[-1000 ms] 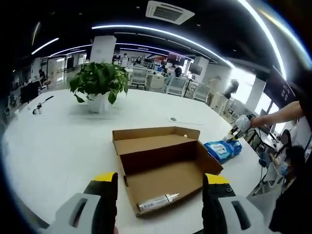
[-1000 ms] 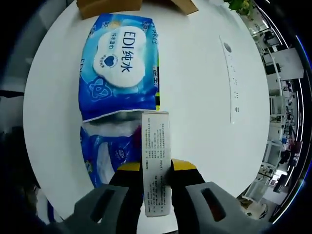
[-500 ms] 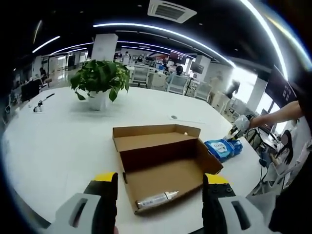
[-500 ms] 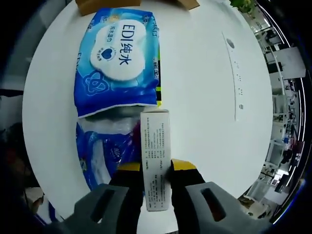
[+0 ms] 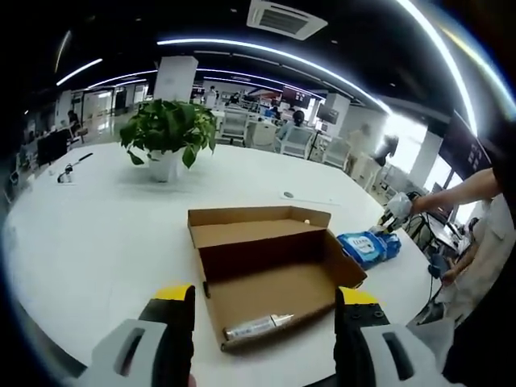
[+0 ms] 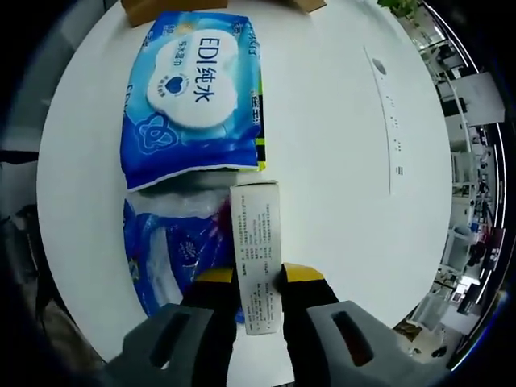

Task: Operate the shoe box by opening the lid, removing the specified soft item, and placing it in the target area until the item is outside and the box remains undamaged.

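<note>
Left hand-held gripper (image 5: 264,305): jaws spread wide apart, yellow-tipped, nothing between them, held above the near edge of the shoe box (image 5: 270,270). Right hand-held gripper (image 6: 258,278): jaws closed on a narrow white carton (image 6: 257,254). In the left gripper view, the person's right arm (image 5: 463,191) reaches in beyond the box's right side, gloved hand (image 5: 397,206) low.

The right tool (image 6: 258,278) clamps a narrow white printed carton (image 6: 256,254) above blue plastic wipe packs (image 6: 197,97) on the white round desk (image 6: 339,161).
</note>
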`<state>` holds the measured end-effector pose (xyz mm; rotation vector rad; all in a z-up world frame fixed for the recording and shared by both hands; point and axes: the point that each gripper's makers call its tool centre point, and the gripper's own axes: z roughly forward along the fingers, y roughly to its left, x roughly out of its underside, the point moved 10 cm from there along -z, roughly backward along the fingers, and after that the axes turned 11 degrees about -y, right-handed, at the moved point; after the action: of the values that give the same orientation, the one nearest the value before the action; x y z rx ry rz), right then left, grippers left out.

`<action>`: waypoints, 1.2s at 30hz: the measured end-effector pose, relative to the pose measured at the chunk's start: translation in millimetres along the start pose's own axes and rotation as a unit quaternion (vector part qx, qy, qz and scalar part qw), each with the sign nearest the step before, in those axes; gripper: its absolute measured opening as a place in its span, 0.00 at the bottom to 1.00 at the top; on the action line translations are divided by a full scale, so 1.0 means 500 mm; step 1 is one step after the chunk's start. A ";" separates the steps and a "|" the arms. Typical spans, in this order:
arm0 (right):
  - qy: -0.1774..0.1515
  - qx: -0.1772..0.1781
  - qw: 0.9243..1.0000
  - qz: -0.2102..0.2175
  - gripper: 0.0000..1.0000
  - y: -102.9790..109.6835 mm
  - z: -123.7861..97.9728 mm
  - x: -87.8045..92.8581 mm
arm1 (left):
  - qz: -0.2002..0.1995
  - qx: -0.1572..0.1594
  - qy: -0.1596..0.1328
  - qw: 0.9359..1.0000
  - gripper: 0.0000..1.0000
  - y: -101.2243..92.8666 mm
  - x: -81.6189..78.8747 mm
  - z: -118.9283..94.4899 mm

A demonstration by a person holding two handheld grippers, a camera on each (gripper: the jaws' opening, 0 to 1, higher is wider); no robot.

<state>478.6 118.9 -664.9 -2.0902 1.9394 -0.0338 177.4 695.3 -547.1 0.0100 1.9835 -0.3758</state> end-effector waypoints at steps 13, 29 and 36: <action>-0.016 0.022 0.999 0.024 0.23 -0.002 -0.042 -0.005 | 0.000 0.008 -0.005 1.000 0.72 -0.008 -0.001 0.002; -0.059 0.096 0.981 0.156 0.26 0.026 -0.127 0.004 | 0.004 0.048 -0.018 0.999 0.72 -0.023 -0.019 0.016; -0.103 0.137 0.953 0.251 0.29 0.095 -0.180 -0.006 | -0.001 0.067 -0.019 0.998 0.72 -0.033 -0.010 0.011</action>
<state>412.8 102.0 -588.7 -1.3292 2.1317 0.0198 181.4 678.9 -540.8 0.0853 1.9175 -0.5060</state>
